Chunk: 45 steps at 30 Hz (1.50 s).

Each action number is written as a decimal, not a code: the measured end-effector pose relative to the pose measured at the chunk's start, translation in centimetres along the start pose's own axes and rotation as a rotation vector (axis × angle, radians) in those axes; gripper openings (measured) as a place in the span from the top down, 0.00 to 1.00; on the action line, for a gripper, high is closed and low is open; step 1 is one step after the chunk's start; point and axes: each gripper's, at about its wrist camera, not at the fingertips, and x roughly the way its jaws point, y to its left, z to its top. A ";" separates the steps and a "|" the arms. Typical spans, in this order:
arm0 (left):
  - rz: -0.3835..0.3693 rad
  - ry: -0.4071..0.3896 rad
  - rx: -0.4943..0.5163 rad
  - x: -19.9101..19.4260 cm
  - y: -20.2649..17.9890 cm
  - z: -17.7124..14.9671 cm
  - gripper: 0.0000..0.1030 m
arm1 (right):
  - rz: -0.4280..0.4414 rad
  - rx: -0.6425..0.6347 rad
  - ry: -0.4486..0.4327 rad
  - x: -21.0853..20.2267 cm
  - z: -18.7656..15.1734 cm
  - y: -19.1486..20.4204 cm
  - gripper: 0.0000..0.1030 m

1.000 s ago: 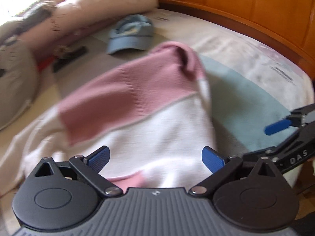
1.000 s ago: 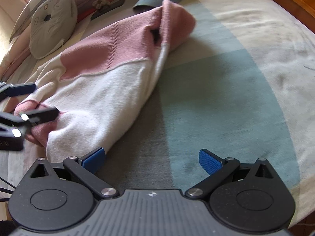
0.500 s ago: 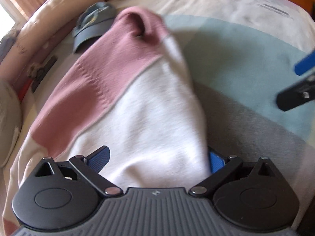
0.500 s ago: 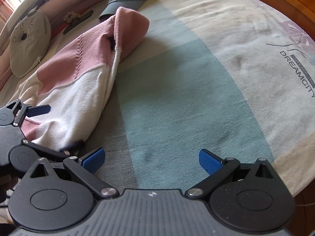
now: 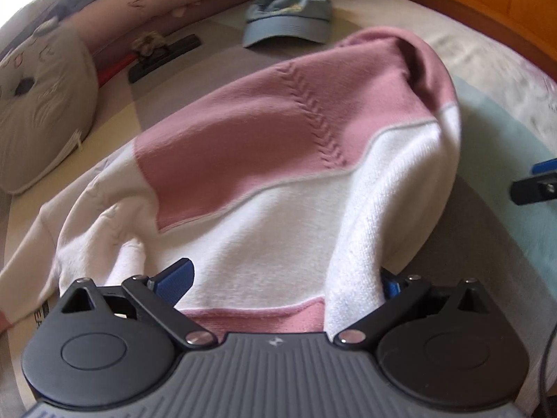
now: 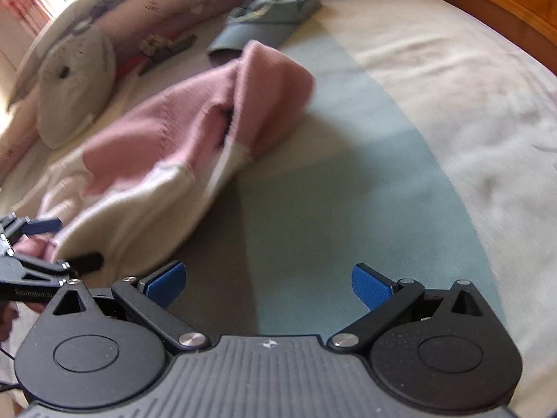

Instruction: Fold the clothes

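Both grippers apparently lifted, sweater [image 5: 285,181] bunching higher than before.

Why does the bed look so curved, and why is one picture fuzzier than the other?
Both views bend the bed because of fisheye lenses. The right wrist view is smeared by motion blur, most on the sweater and cap; the left wrist view shows the sweater's knit sharply, with blur toward the edges and window glare top left.
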 end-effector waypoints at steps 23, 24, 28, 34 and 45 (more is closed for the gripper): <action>-0.061 -0.068 -0.071 -3.5 0.5 -1.2 0.03 | -0.424 -0.061 -0.156 6.4 8.5 -2.7 0.00; -0.071 -0.077 -0.063 -3.8 0.3 -1.1 0.03 | -0.449 -0.062 -0.157 6.1 8.6 -3.3 0.00; -0.078 -0.101 -0.040 -4.6 -0.2 -0.8 0.03 | -0.522 -0.095 -0.167 4.7 10.2 -5.6 0.00; -0.072 -0.112 -0.070 -5.0 0.2 -0.8 0.03 | -0.494 -0.301 -0.081 4.5 15.1 -8.1 0.00; -0.047 -0.118 -0.083 -5.4 0.0 -0.8 0.03 | -0.424 -0.295 -0.102 1.3 11.9 -2.5 0.00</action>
